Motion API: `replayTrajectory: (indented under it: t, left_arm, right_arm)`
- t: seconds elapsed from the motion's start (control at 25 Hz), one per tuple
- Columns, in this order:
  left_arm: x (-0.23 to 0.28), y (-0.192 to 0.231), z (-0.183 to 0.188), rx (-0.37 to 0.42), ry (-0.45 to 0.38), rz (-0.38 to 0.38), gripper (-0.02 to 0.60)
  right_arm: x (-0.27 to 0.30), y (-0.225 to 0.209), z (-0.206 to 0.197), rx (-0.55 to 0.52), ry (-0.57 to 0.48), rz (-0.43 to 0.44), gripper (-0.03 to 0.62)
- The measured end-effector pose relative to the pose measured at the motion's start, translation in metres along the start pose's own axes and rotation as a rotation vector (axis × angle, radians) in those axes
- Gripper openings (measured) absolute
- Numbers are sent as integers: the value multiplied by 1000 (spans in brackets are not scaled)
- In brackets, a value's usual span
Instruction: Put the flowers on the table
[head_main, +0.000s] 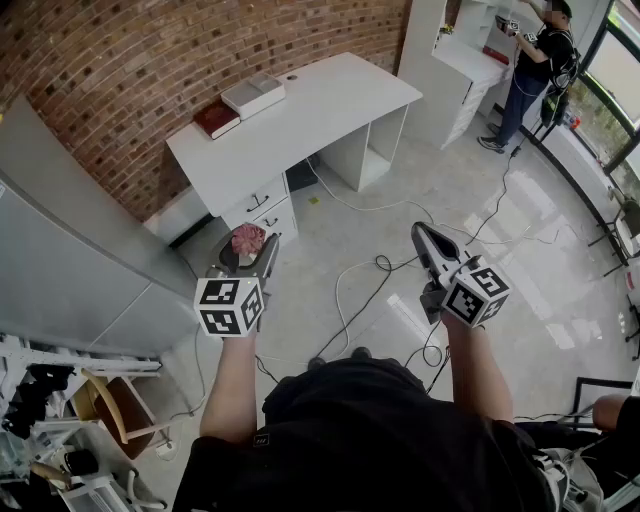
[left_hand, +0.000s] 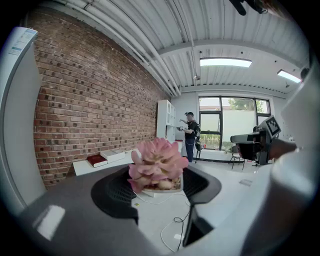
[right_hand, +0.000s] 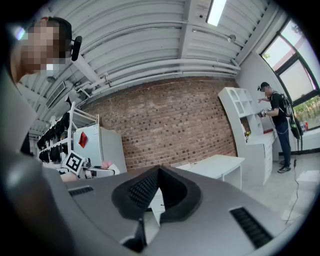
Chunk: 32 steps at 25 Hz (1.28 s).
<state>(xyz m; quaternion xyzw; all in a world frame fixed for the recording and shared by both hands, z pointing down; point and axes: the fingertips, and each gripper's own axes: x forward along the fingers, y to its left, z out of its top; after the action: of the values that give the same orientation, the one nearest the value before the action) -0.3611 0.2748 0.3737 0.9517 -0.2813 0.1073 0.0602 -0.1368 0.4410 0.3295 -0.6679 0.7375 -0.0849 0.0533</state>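
Note:
The flowers (head_main: 247, 238) are a pink rosette in a small white pot (left_hand: 162, 187). My left gripper (head_main: 250, 244) is shut on them and holds them in the air above the floor, its jaws set wide around the pot. In the left gripper view the pink flowers (left_hand: 156, 162) fill the gap between the jaws. The white table (head_main: 320, 100) stands ahead against the brick wall, a good step beyond the flowers. My right gripper (head_main: 420, 236) is shut on nothing, its pads (right_hand: 150, 187) meeting at the tip, and it hangs to the right of the left one.
A red book (head_main: 215, 118) and a white box (head_main: 253, 95) lie on the table's left end. Cables (head_main: 370, 280) trail over the floor. A person (head_main: 535, 60) stands at a white shelf unit (head_main: 455, 60) far right. A grey cabinet (head_main: 60, 250) is at left.

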Motion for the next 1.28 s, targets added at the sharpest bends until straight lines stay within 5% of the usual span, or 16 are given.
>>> replayTrajectory:
  t: [0.84, 1.28]
  left_arm:
    - [-20, 27, -41, -19, 44, -41, 272]
    - [4, 45, -39, -33, 41, -27, 272]
  right_arm:
    - [8, 42, -26, 28, 8, -14, 9]
    - [25, 14, -39, 67, 30, -29, 9]
